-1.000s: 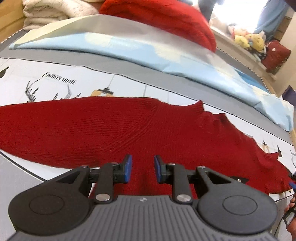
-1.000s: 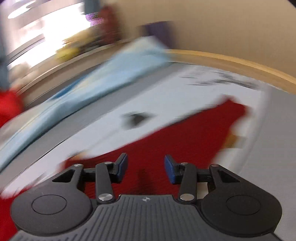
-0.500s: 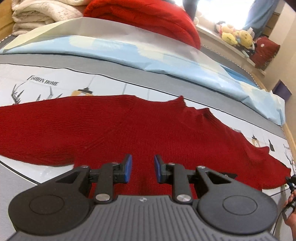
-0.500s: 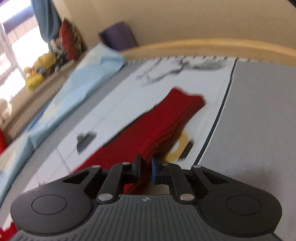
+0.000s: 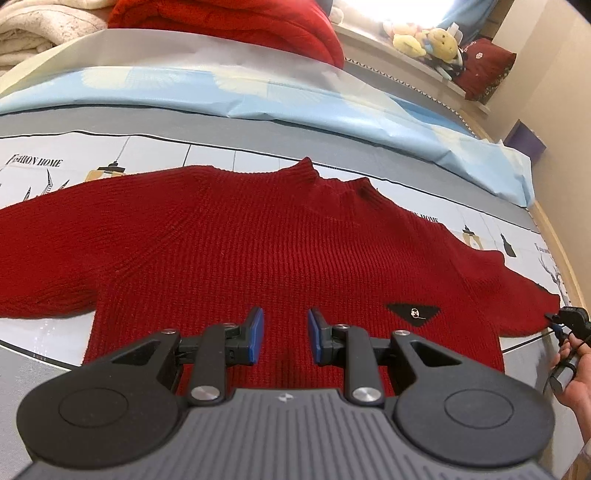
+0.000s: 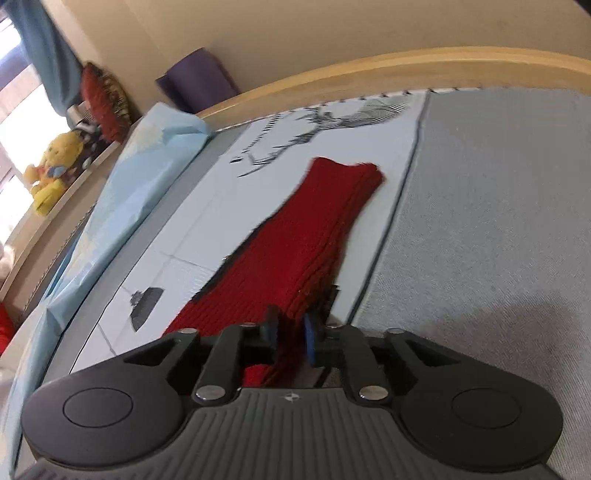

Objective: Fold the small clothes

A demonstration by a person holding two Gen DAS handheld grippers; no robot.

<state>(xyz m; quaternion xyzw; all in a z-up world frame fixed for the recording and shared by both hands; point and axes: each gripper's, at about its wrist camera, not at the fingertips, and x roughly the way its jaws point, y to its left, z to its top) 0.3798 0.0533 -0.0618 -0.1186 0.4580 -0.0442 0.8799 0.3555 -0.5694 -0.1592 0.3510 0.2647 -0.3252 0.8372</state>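
Note:
A red knit sweater (image 5: 258, 251) lies spread flat on the printed bedsheet (image 5: 155, 151), collar away from me, with a black triangular patch (image 5: 413, 314) on its chest. My left gripper (image 5: 284, 334) hovers over the sweater's lower body, its blue pads apart with nothing pinched between them. In the right wrist view my right gripper (image 6: 290, 330) is shut on the edge of the sweater's sleeve (image 6: 314, 236), which stretches away to its cuff. The left wrist view shows that right gripper (image 5: 569, 317) at the sleeve's far right end.
A light blue quilt (image 5: 295, 99) lies folded behind the sweater, with a red blanket (image 5: 240, 22) on it. Plush toys (image 5: 432, 40) sit on the window ledge. A wooden bed rail (image 6: 369, 70) curves past the sleeve. A hand (image 5: 576, 373) grips the right tool.
My right gripper went from open above the sleeve to shut on its edge. The left gripper slid right over the sweater, bringing the black patch into view.

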